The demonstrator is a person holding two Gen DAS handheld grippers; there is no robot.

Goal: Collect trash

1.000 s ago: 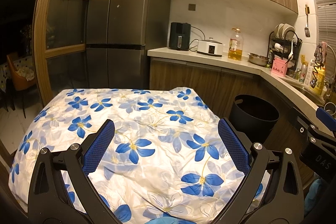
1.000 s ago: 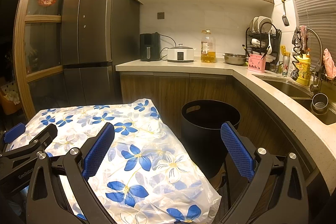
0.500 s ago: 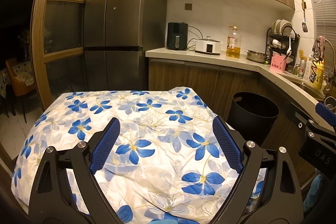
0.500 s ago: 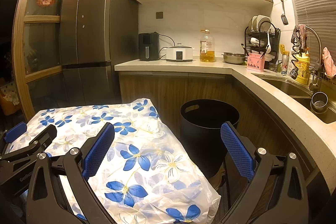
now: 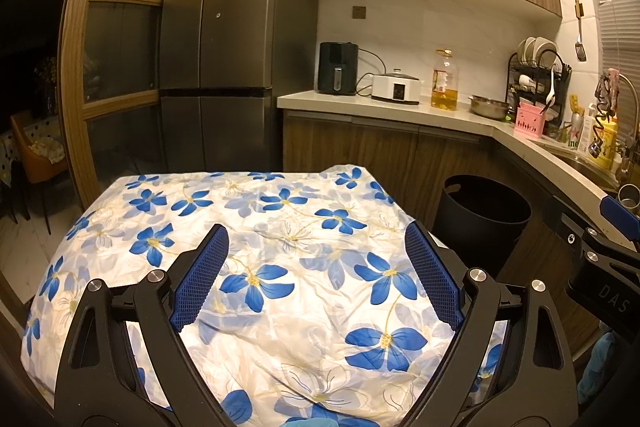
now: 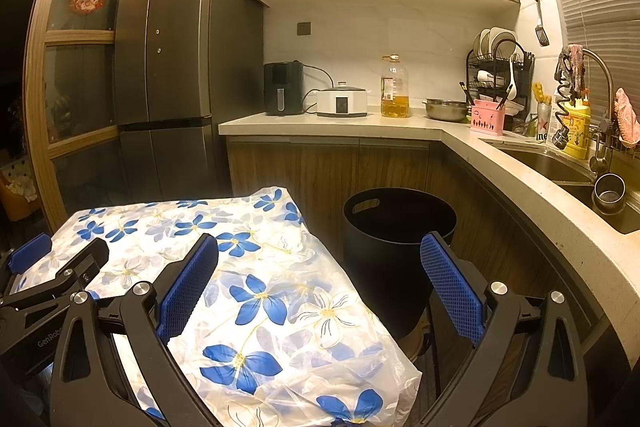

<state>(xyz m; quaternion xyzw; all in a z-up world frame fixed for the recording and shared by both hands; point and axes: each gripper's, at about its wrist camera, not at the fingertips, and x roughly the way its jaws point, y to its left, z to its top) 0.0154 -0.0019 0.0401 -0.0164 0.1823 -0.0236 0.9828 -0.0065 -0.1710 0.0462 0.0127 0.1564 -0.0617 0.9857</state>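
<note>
A black bin (image 5: 482, 223) (image 6: 396, 267) stands open on the floor between the table and the counter cabinets. The table wears a white plastic cloth with blue flowers (image 5: 300, 211) (image 6: 260, 307), and no loose trash shows on it. My left gripper (image 5: 315, 231) hovers over the cloth, open, with nothing between its blue pads. My right gripper (image 6: 319, 239) hangs open over the table's right edge, one finger in front of the bin, and holds nothing. Each gripper shows at the edge of the other's view.
A dark fridge (image 5: 224, 67) stands beyond the table. The L-shaped counter (image 6: 400, 125) carries an air fryer, a cooker, an oil bottle (image 6: 394, 87), a steel bowl and a dish rack. A sink (image 6: 552, 167) lies to the right. A glass door (image 5: 116, 67) is at left.
The left gripper's jaws drew in a little and have held since. The left view shifted very slightly. The right gripper and the bin look unchanged.
</note>
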